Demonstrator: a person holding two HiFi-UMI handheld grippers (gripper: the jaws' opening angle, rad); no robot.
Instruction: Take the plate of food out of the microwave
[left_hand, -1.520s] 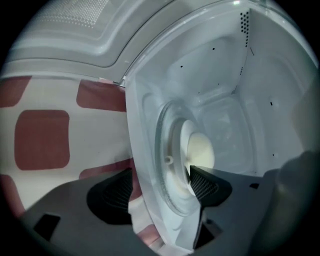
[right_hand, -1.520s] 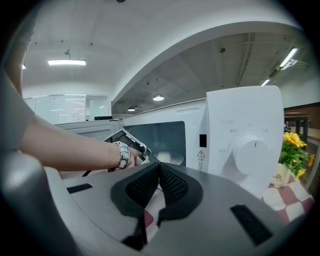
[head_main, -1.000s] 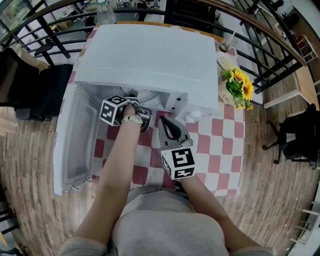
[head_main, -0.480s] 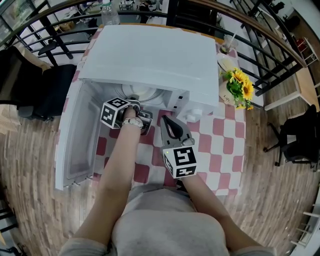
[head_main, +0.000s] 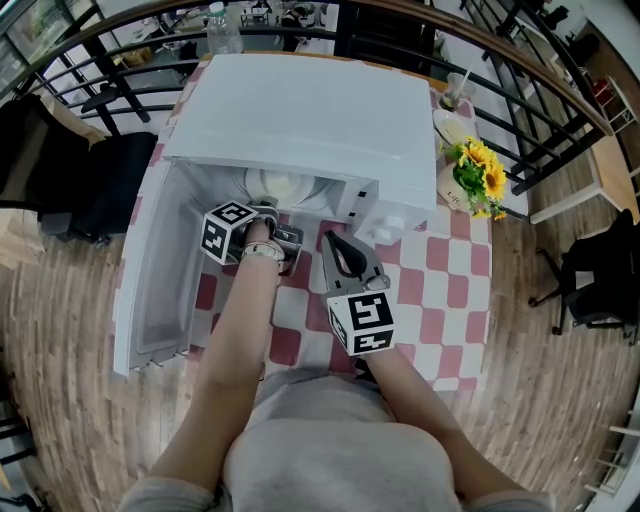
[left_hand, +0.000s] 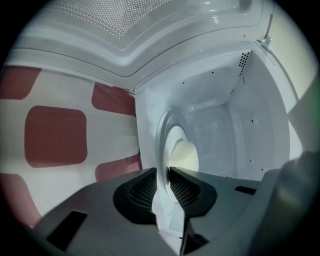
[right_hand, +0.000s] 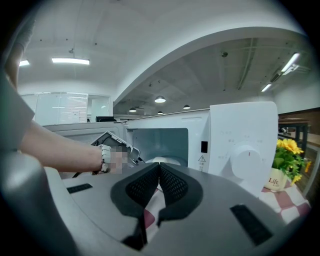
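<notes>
Clamping the plate (left_hand: 175, 145) by its rim inside the microwave (head_main: 300, 110), your left tool (left_hand: 161, 172) has just been closing on it; draw it out level and slow. Your right tool (right_hand: 159, 169) hangs clenched, empty.

One microwave (head_main: 300, 110), one plate (head_main: 285, 186), two grippers (head_main: 266, 208) (head_main: 336, 241), one sunflower bouquet (head_main: 478, 172).

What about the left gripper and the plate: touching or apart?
Touching. The left gripper view shows the left gripper, whose jaws have just been closing, pressing both pads on the plate rim.
</notes>
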